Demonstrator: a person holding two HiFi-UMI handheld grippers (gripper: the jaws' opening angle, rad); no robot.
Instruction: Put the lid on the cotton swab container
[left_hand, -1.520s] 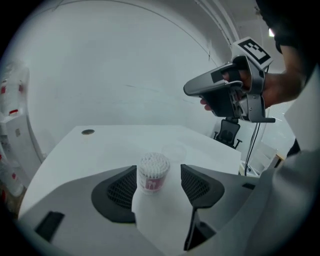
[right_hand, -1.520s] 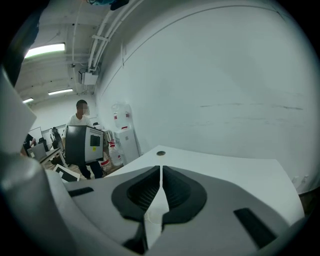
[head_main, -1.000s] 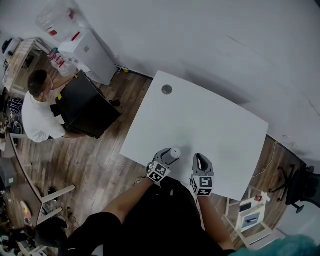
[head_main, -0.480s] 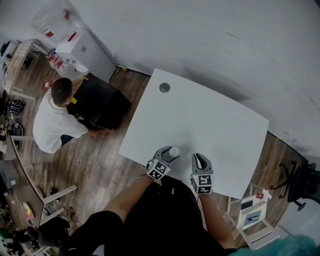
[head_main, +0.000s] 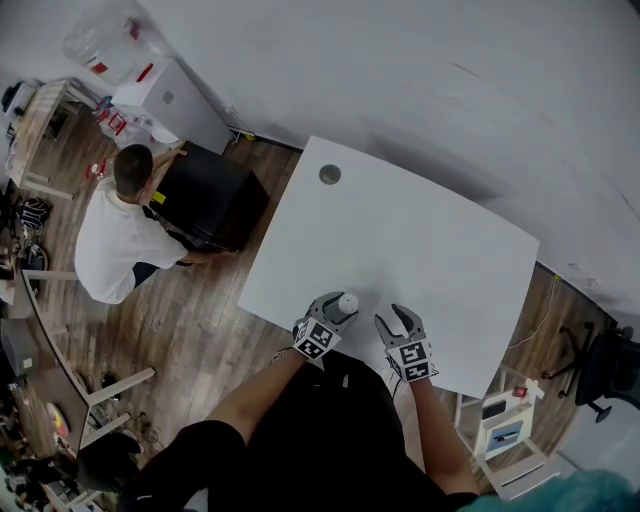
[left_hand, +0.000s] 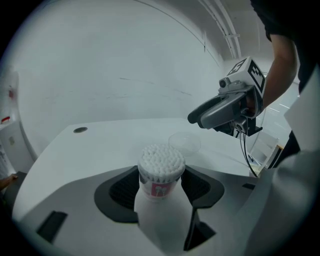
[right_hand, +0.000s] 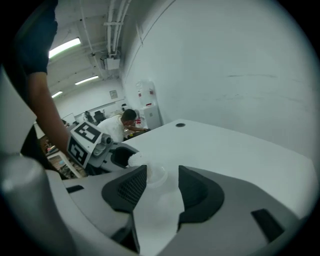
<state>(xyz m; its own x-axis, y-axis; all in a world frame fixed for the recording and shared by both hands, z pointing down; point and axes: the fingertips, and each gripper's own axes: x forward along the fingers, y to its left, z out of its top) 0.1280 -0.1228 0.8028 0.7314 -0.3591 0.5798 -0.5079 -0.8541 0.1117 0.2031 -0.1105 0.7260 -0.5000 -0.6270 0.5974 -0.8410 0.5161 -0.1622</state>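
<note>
So the container (left_hand: 159, 186) was standing upright near the front edge of the desk (head_main: 400, 230), packed with swabs (left_hand: 161, 157) and with no top on it. The left tongs (head_main: 338, 308) were clamped on its body, one pad on each side, steadying it.

The lid (right_hand: 154, 176), a clear round one, was lying flat on the desk just beside the container, on its right. The right tongs (head_main: 393, 322) were down at it with the jaws spreading apart. The lid sat between the tips, but neither pad looked pressed on it, so I'd call it not gripped.

Progress-wise, I'd say basically nothing was finished. The container was secured, and that was about it. What was left was getting a real hold on the lid, lifting it over the swabs and pushing it down onto the rim.

Room to move looked fine. The rest of the desk was bare apart from a small round port (head_main: 329, 175) way off at the far corner, so there was loads of space going forward. The tight bit was the near edge, as both items sat close to it, and the two tongs were near each other, so a sloppy swing could bump the container or flick that light lid off the front.
</note>
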